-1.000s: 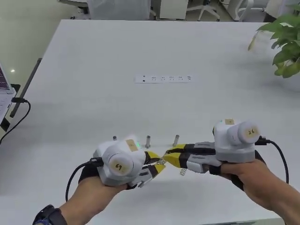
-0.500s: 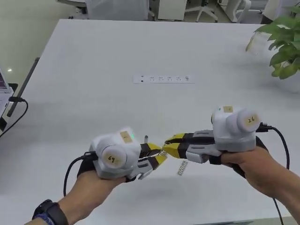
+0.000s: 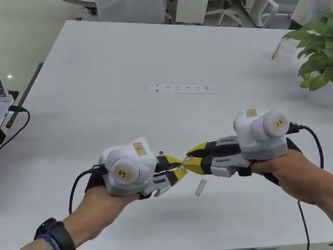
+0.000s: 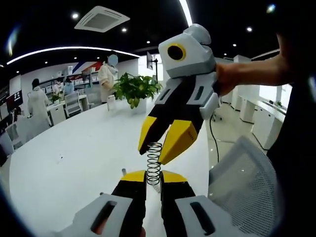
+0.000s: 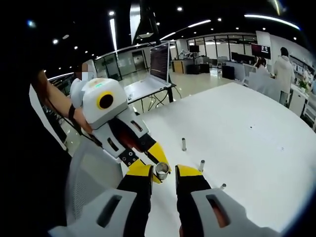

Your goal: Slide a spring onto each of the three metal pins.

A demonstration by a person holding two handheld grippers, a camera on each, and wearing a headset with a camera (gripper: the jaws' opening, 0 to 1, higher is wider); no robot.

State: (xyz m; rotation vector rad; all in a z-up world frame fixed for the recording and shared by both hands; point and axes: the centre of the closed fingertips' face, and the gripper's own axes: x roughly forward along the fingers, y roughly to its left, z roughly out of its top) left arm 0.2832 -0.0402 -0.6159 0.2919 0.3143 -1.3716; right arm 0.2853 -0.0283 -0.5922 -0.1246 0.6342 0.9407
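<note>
Left hand-held gripper clenches a spring; right hand-held gripper, jaws parted, straddles its free end (sticker digits unreadable)

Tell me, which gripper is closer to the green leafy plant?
Right. The right gripper is on the same side as the green leafy plant, which stands far behind it. The left gripper is beyond the right one, farther away.

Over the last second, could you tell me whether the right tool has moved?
Yes. In the head view the right tool has shifted toward the power strip, away from the loose spring on the table.
</note>
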